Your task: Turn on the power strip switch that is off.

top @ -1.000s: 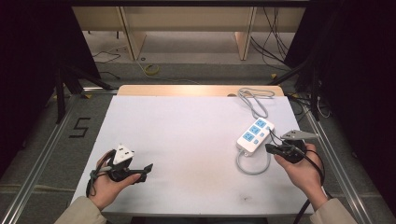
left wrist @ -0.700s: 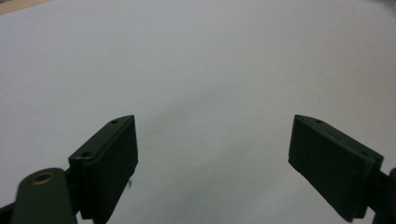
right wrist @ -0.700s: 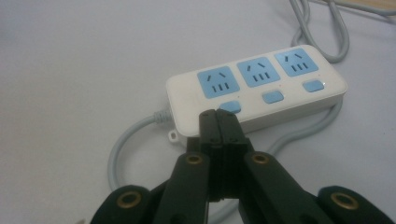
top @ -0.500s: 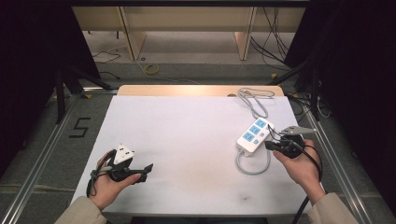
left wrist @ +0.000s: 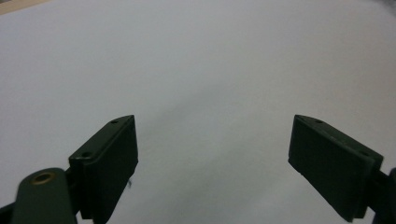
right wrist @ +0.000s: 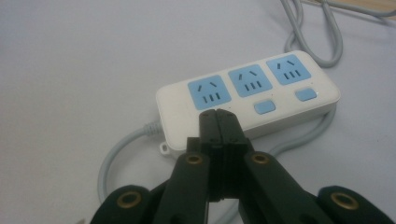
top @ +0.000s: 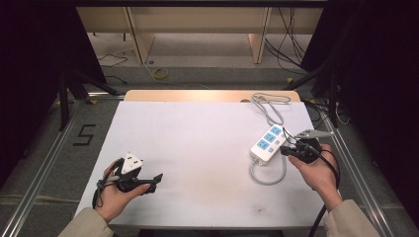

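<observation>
A: Right gripper view first: a white power strip with three pale blue sockets, a blue switch under two of them, and a grey cable looping out from its near end. The right gripper has its jaws pressed together on nothing, tips over the strip's near edge by the first socket. Whether they touch it I can't tell.

B: Where is the strip on the table?

A: High view puts the power strip at the right side of the white tabletop, lying at a slant, its cable running off toward the far edge. The right gripper sits just beside it.

B: Anything changed?

A: A second ago that right hand was a touch nearer the person; it has crept in against the strip. The left gripper hasn't budged, jaws spread wide above bare white surface near the front left.

B: And the surroundings?

A: Wooden strip at the table's far edge, grey floor with a "5" marked on it, wooden furniture and loose cables behind.
</observation>
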Demonstrator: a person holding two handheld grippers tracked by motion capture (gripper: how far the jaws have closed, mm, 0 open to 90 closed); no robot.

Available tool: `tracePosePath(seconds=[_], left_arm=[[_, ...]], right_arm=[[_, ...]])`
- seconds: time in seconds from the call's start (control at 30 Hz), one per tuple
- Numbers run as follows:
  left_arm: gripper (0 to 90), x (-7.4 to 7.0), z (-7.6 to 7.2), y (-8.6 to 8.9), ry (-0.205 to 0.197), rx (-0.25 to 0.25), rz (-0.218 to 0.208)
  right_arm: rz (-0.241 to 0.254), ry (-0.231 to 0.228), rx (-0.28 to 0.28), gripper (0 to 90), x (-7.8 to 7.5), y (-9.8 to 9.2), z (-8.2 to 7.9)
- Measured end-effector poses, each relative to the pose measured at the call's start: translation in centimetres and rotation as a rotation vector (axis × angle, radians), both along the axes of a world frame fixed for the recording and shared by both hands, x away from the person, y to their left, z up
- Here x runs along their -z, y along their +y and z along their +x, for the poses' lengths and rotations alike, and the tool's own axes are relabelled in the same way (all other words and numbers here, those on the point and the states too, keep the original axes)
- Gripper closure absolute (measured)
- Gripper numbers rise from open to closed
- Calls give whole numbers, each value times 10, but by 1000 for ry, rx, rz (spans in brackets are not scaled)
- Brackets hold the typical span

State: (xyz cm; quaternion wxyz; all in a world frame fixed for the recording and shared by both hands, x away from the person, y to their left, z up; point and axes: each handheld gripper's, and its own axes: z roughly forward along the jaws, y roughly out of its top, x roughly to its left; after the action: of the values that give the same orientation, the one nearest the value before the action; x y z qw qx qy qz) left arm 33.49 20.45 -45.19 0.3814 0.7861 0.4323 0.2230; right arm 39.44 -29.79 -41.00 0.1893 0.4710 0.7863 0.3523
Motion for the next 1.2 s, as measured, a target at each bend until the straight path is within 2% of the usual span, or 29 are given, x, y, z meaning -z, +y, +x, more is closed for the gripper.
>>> tracePosePath(seconds=[0.47,1.2], left_arm=[[155,0,1,-1,1,4,9],[155,1,1,-1,2,5,6]], right_arm=[[-8,16,-3,900,-2,1,7],[-31,75,-17,900,-4,5,19]])
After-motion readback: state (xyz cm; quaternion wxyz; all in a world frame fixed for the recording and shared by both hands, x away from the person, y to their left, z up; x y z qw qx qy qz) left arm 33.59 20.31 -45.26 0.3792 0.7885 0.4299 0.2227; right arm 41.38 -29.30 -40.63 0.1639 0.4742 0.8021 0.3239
